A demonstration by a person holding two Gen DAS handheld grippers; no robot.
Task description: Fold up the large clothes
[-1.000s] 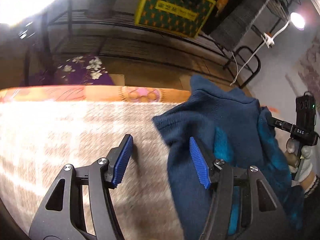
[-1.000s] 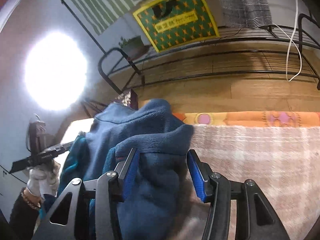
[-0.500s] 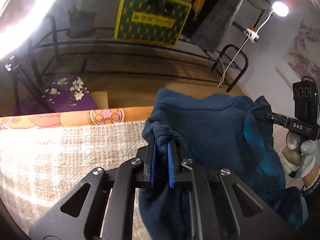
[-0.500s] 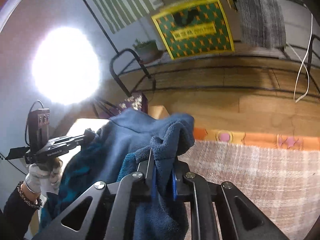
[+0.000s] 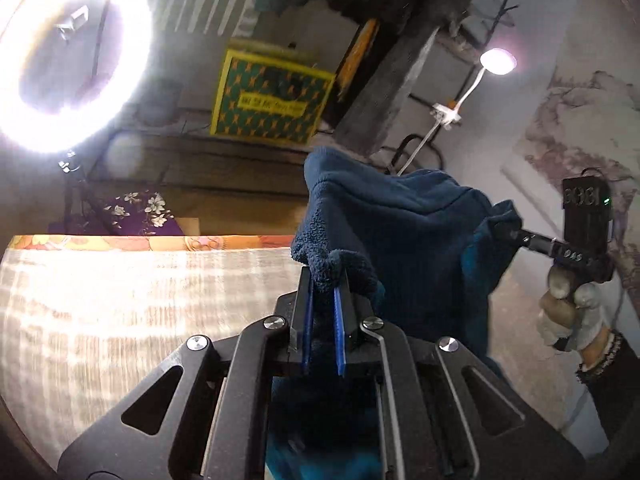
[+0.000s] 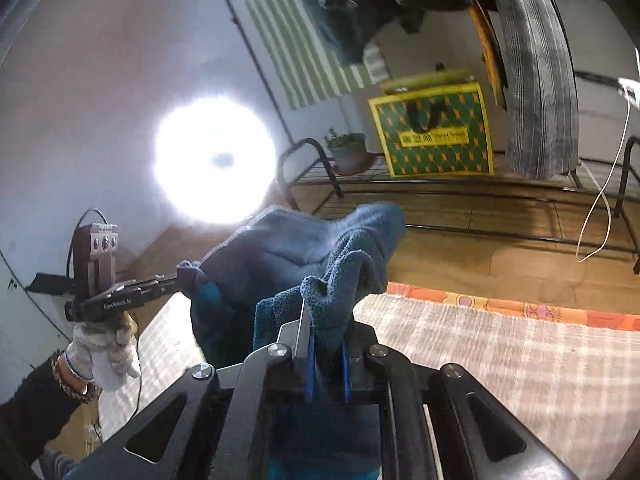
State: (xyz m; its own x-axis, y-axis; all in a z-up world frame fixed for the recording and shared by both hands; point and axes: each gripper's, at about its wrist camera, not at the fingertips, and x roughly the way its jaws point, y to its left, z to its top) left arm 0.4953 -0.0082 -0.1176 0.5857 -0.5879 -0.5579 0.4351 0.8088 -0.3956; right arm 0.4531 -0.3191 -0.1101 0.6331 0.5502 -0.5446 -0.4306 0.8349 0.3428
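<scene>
A dark blue fleece garment hangs lifted above the bed, stretched between both grippers. My left gripper is shut on one bunched edge of it, blue pads pressing the cloth. In the same view the right gripper bites the far edge, held by a gloved hand. In the right wrist view my right gripper is shut on a fold of the blue fleece garment. There the left gripper grips the opposite edge at the left, held by a gloved hand.
A beige checked blanket covers the bed, with an orange patterned sheet along its far edge. Beyond stand a black metal rack, a yellow-green bag, a potted plant, hanging clothes and a bright ring light.
Both grippers went from open around the fleece to shut on it. They then rose, lifting the garment off the blanket, and the views tilted up toward the room.
</scene>
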